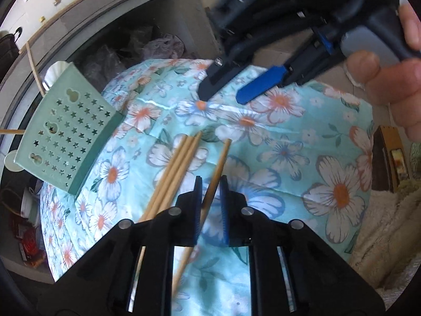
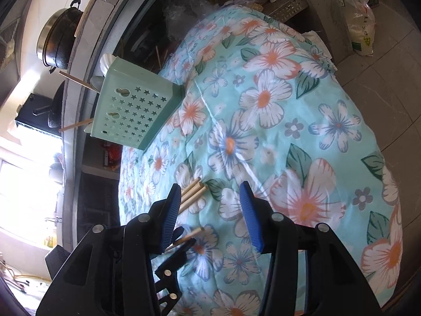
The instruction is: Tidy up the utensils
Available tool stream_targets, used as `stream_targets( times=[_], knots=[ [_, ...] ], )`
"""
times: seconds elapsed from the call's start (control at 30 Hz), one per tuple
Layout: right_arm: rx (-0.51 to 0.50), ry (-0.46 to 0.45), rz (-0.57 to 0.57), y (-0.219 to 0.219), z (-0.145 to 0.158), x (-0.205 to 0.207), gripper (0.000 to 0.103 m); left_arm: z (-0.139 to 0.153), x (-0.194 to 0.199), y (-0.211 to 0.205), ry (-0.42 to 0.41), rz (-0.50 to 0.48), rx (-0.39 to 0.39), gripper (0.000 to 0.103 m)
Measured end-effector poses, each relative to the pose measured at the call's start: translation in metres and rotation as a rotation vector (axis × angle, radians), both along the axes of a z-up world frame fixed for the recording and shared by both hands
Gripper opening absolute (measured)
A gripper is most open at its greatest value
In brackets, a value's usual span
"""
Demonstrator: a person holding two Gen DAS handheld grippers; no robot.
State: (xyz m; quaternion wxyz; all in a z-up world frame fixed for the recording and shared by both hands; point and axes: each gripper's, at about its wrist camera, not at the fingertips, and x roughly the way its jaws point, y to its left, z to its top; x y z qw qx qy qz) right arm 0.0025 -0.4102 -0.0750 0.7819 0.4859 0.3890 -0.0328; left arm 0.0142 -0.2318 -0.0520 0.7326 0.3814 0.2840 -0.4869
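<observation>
Left gripper (image 1: 211, 192) jaws pinching one bamboo chopstick (image 1: 219, 163) for the green star-perforated plastic holder (image 1: 65, 137) at ten o'clock; right gripper (image 2: 210, 208) jaws spread.

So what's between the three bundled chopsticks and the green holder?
Only bare floral cloth; left wrist view shows nothing between the three chopsticks and the green holder.

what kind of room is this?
Likely a home kitchen. A black wok sits on a counter, a green utensil holder and loose chopsticks lie on a floral cloth, and a bag of what looks like rice stands on the tiled floor.
</observation>
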Motion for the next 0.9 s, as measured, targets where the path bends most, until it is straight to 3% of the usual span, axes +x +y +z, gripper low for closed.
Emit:
stream_targets(
  times=[0.03,0.27,0.6,0.77,0.9],
  knots=[
    [0.013,-0.006,-0.001,0.0,0.0,0.0,0.044,0.005,0.002,0.002,0.006,0.014,-0.012,0.005],
    [0.152,-0.042,-0.01,0.007,-0.008,0.004,0.037,0.042,0.044,0.03,0.142,0.183,-0.15,0.004],
    [0.255,0.009,-0.018,0.025,-0.032,0.02,0.028,0.046,0.094,0.09,0.485,0.471,-0.378,0.004],
    [0.263,0.021,-0.032,0.029,-0.04,0.029,0.023,0.046,0.099,0.106,0.551,0.528,-0.445,0.004],
    [0.259,0.021,-0.051,0.029,-0.045,0.032,0.016,0.047,0.1,0.114,0.557,0.546,-0.464,0.004]
  ],
)
